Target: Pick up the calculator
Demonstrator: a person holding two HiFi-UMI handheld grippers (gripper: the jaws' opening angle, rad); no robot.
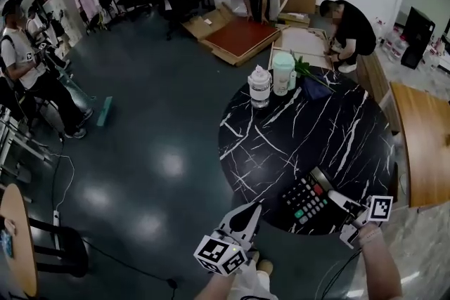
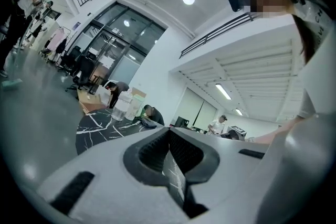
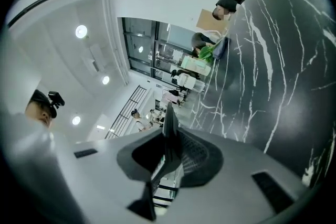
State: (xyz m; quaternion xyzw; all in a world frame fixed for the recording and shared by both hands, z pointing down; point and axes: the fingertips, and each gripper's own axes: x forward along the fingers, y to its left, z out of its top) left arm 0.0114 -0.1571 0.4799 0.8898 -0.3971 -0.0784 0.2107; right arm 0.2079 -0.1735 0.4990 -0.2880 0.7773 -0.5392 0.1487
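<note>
Right claw clamped on the calculator at the near edge of the table.

The claw covers the calculator's near right end in the head view, and the key labels are too small to read. Whether the calculator rests on the marble or is just clear of it cannot be told. In the right gripper view the right claw is rolled on its side, with the table standing along the right. There the calculator shows only edge-on, a thin dark strip pinched between the jaws and sticking out past the tips. The left claw hangs off the table, just left of the calculator and apart from it. In its own view the left claw has its jaws together with nothing held, and the calculator is out of sight.
</note>
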